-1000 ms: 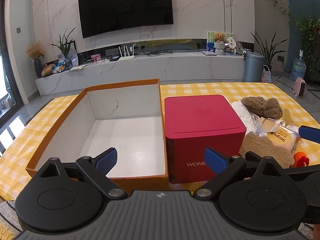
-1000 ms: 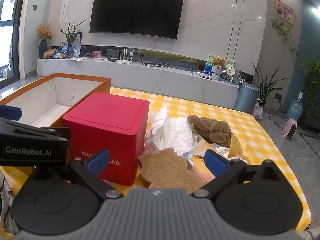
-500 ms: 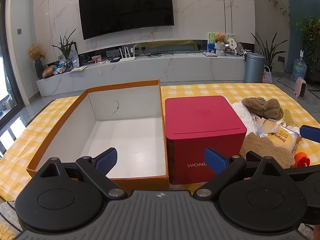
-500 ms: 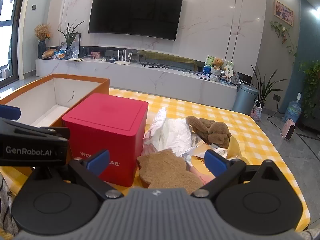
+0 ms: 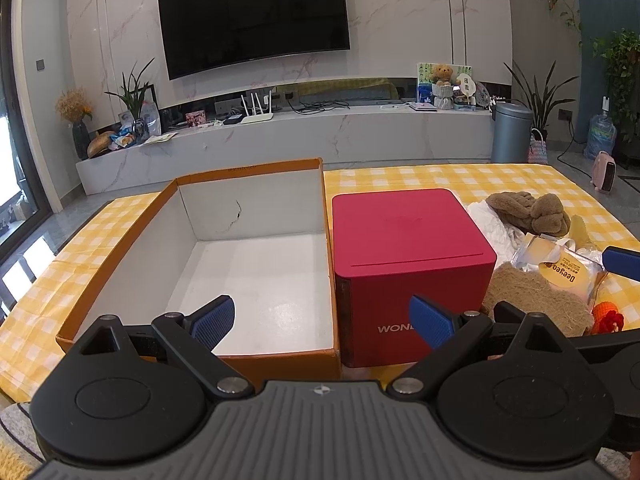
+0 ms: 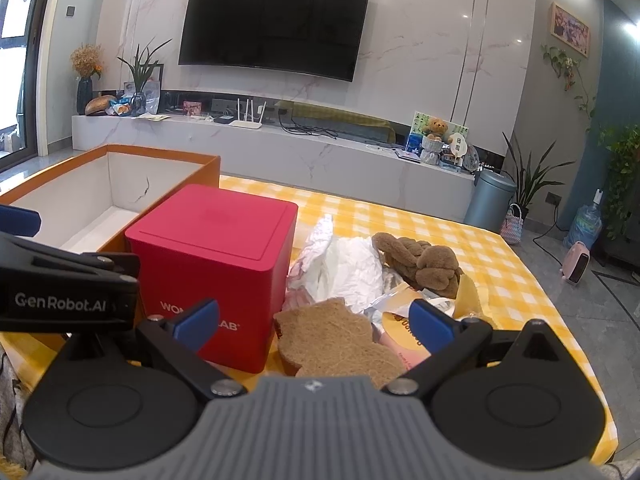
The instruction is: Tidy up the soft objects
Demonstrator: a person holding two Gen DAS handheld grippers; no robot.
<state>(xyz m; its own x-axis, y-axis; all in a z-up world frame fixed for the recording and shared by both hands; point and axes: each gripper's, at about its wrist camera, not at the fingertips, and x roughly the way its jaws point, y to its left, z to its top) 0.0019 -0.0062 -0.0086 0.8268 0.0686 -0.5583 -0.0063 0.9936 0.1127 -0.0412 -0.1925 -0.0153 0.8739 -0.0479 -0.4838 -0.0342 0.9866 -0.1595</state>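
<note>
An open orange box (image 5: 248,168) with a white, empty inside sits on the yellow checked table; it also shows in the right wrist view (image 6: 120,152). A red cube box (image 5: 412,248) (image 6: 216,236) stands right of it. Right of that lies a pile: a brown fibre pad (image 6: 340,340) (image 5: 536,300), white crumpled cloth (image 6: 348,264), a brown plush toy (image 6: 420,264) (image 5: 528,212), a packaged item (image 5: 564,272) and a small orange knit piece (image 5: 608,316). My left gripper (image 5: 322,320) is open and empty before the orange box. My right gripper (image 6: 316,320) is open and empty above the pad.
The table (image 6: 500,256) has its right edge near a grey floor. Behind it stands a marble TV bench (image 5: 320,136) with a bin (image 5: 512,132). The left gripper's body (image 6: 60,284) shows at the left of the right wrist view.
Both grippers have shifted only slightly; the view has crept a little closer. Nothing on the table has moved.
</note>
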